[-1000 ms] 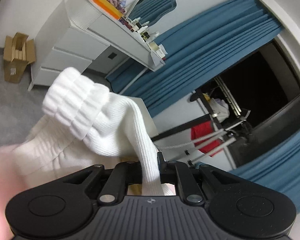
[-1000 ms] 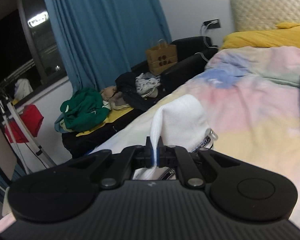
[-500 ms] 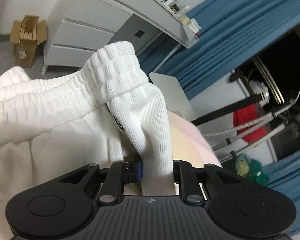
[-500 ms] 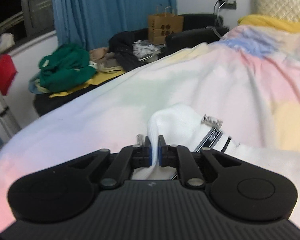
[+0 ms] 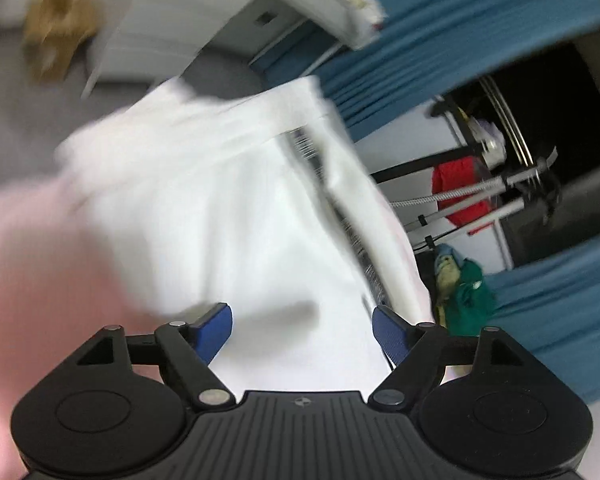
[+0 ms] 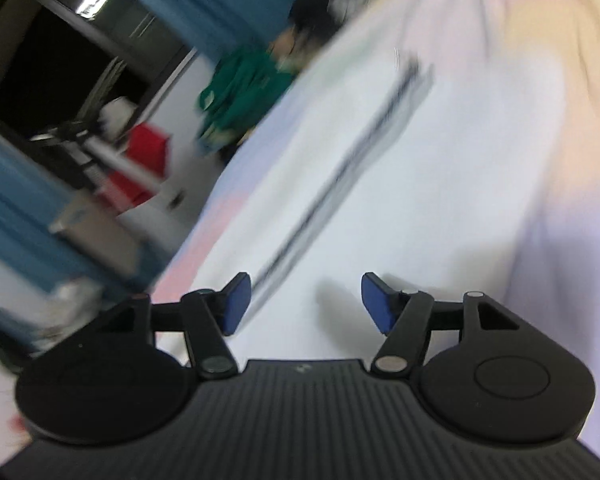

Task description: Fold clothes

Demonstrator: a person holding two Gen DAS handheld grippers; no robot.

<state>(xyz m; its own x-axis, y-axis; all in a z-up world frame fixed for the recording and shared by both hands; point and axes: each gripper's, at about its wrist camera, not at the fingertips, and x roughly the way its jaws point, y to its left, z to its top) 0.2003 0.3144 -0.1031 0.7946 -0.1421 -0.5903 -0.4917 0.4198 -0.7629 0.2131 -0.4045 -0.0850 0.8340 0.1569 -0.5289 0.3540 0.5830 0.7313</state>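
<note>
1. Both pictures are blurry.
2. The left gripper (image 5: 302, 330) has its jaws wide apart. They have just been opening. Its blue pads (image 5: 214, 330) press on nothing.
3. The white garment (image 5: 228, 216) lies under and in front of the left gripper. It fills the middle of the left wrist view and reaches up toward 12 o'clock. A dark striped band (image 5: 332, 200) runs along it toward 1 o'clock.
4. The garment rests on a soft bed cover (image 5: 32, 264) with pink in it, seen at 9 o'clock.
5. At 3 o'clock in that view there are blue curtains (image 5: 552, 312), a drying rack (image 5: 480, 196) with something red on it, and a green cloth pile (image 5: 470, 300). A white dresser (image 5: 204, 12) is at 11 o'clock.
6. The right gripper (image 6: 306, 302) also has its jaws wide apart, and they have just been opening too. Nothing is gripped between the blue pads (image 6: 374, 302).
7. In the right wrist view the white garment (image 6: 340, 208) lies flat on the bed cover (image 6: 560, 140) right in front of the gripper. Its striped band (image 6: 340, 172) runs from 7 o'clock up toward 1 o'clock.
8. The green cloth pile (image 6: 240, 88) is at 11 o'clock in that view.
</note>
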